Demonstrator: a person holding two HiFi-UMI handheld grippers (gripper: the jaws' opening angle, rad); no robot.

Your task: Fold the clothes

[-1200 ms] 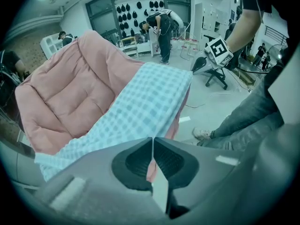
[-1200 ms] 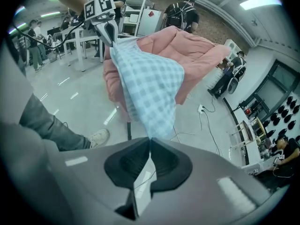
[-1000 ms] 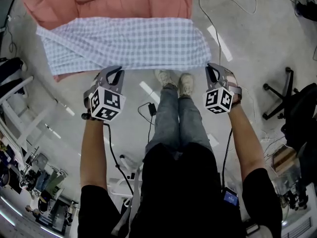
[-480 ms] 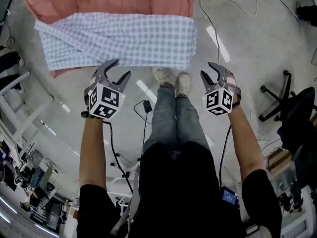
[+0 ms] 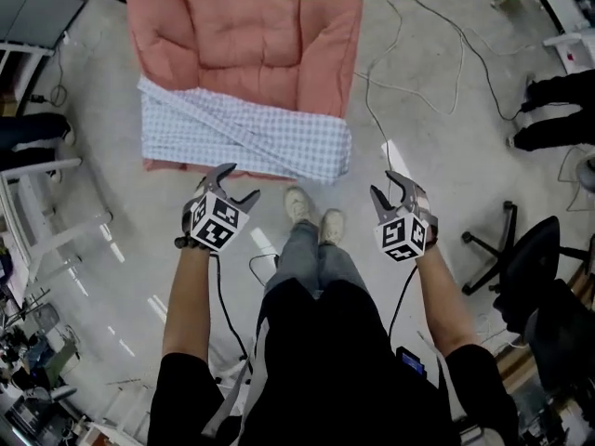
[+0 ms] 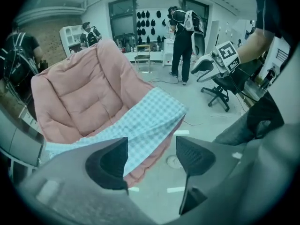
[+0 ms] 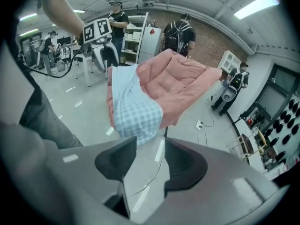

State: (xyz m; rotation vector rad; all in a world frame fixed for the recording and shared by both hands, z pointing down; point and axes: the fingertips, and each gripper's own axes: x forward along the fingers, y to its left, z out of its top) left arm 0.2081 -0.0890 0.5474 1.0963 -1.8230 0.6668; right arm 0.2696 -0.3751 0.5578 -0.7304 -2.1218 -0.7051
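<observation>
A blue-and-white checked cloth (image 5: 251,133) lies folded in a band across the near edge of a pink padded cushion (image 5: 246,35) on the floor. My left gripper (image 5: 234,182) hangs just short of the cloth's near edge, open and empty. Level with it, my right gripper (image 5: 386,190) is out over bare floor past the cloth's right end, also open and empty. Both pairs of jaws have just been opening, with nothing between them. The left gripper view shows the cloth (image 6: 145,121) beyond its jaws (image 6: 150,158). The right gripper view shows the cloth's end (image 7: 133,109) beyond its jaws (image 7: 150,161).
My own shoes (image 5: 311,214) stand between the grippers. Cables (image 5: 409,35) trail over the floor to the right of the cushion. A black office chair (image 5: 521,249) is at the right and a white frame (image 5: 37,170) at the left. People (image 6: 183,32) stand in the background.
Both grippers were shut at the cloth's near edge; they have let go, opened and lifted away toward me. The cloth now lies in a narrower folded band on the cushion.
</observation>
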